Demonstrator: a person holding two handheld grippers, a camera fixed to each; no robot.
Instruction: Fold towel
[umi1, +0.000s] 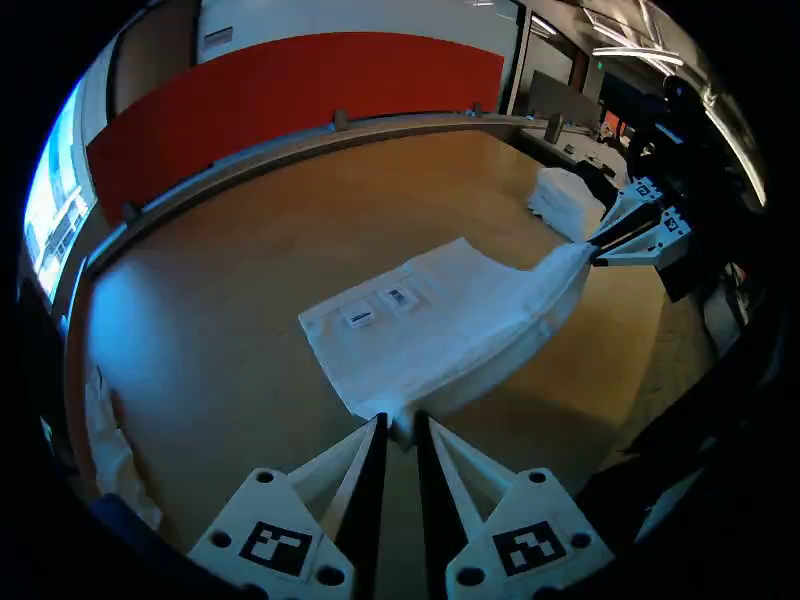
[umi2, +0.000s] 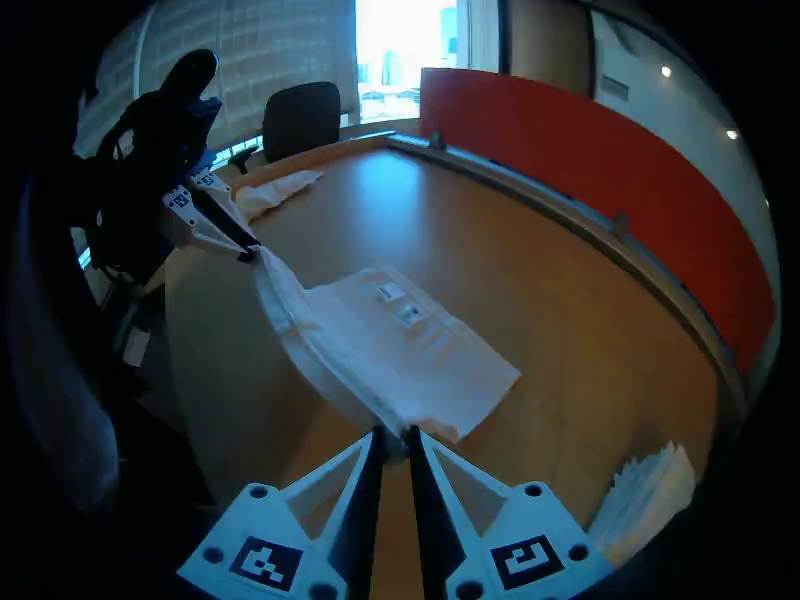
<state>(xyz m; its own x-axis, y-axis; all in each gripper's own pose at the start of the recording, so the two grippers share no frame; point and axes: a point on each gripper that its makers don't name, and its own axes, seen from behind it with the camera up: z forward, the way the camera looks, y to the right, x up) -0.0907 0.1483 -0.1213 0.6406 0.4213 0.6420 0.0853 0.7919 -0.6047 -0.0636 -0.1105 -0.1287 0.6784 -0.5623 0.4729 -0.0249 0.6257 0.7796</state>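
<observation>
A white towel (umi1: 440, 320) lies partly folded on the wooden table (umi1: 250, 300), two small labels on its upper face. In the left gripper view my left gripper (umi1: 400, 430) is shut on the towel's near corner, which is lifted off the table. Farther off there, the right gripper (umi1: 595, 250) pinches the opposite corner. In the right gripper view my right gripper (umi2: 395, 440) is shut on a towel (umi2: 400, 340) corner, and the left gripper (umi2: 245, 250) holds the far corner. The edge between the two grippers hangs raised and stretched.
A stack of folded white towels (umi1: 565, 200) sits at the table's far end, also the stack (umi2: 650, 490) at lower right in the right gripper view. Loose white cloth (umi2: 280, 190) lies near an office chair (umi2: 300, 115). A red partition (umi1: 300, 95) runs along the table's back edge.
</observation>
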